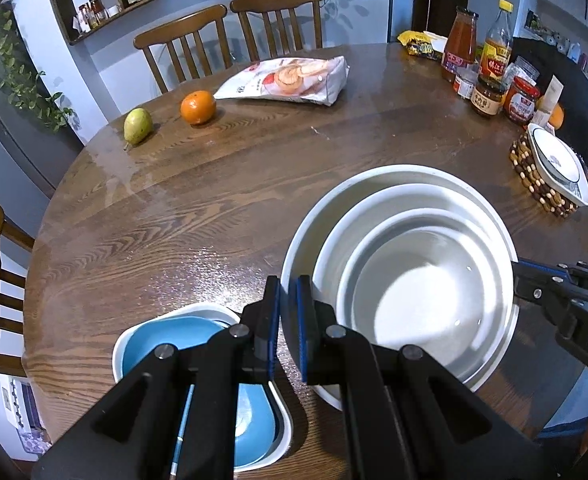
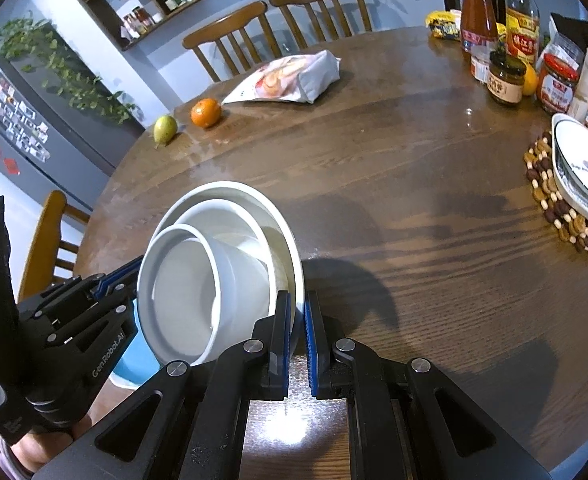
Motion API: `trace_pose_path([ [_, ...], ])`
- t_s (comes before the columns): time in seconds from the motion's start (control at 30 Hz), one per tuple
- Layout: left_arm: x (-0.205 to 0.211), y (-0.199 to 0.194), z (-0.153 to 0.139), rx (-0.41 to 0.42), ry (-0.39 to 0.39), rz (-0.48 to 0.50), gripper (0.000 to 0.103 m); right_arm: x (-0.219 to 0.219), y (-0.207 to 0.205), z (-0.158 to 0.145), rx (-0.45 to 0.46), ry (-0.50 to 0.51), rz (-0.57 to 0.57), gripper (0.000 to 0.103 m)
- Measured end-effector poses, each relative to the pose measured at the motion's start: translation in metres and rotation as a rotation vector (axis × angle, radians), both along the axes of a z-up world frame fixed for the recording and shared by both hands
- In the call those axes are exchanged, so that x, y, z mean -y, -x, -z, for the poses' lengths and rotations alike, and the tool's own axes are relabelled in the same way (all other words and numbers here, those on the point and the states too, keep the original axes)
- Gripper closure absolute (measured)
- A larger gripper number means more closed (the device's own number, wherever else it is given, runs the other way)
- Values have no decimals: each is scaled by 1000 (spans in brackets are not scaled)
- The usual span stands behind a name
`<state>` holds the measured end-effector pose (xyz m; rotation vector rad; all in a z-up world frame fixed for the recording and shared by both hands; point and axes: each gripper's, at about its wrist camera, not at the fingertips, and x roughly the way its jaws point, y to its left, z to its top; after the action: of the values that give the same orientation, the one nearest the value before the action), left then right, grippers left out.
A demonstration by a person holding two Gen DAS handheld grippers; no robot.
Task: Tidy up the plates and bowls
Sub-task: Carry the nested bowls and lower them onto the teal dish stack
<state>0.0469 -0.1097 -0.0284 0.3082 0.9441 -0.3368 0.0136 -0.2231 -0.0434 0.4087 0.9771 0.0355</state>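
Left to right: blue dish (image 1: 198,344) nested in a white squarish dish (image 1: 282,436) sits on the table (image 1: 174,200) at the near-left edge, just under the left gripper (image 1: 289,320)

Left gripper's fingers are clamped on the left rim of the big white bowl (image 1: 294,264) — rim pinched thin between the blue pads

Bowl stack: big white bowl outermost, mid bowl (image 1: 330,248) inside it, small bowl (image 1: 426,292) innermost, all three nested and leaning toward the near side. From the right wrist view the stack looks tilted and seems off the table, with its shadow on the wood to the right, though I can't confirm full clearance

Right gripper (image 2: 297,332) has its fingers closed on the opposite rim of the same big bowl, so it's a two-handed carry

Far right: patterned plate (image 2: 582,160) sits on a beaded trivet (image 2: 550,204), well apart from the stack; jars and bottles are behind it

Step in hand, as I read it — moving the nested stack to its spot. Destination isn't obvious: could be the trivet plate, could be elsewhere

Next move needs both grips kept level and in sync; inner bowls are loose and will slide if the tilt grows
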Motion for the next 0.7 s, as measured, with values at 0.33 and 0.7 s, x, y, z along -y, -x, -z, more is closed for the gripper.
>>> trace_pose_path([
  [0.33, -10, 3, -13, 37, 9, -20, 100, -11, 1, -13, 31, 10, -18, 92],
  [0.7, -34, 6, -24, 63, 21, -66, 100, -33, -4, -25, 56, 25, -63, 92],
])
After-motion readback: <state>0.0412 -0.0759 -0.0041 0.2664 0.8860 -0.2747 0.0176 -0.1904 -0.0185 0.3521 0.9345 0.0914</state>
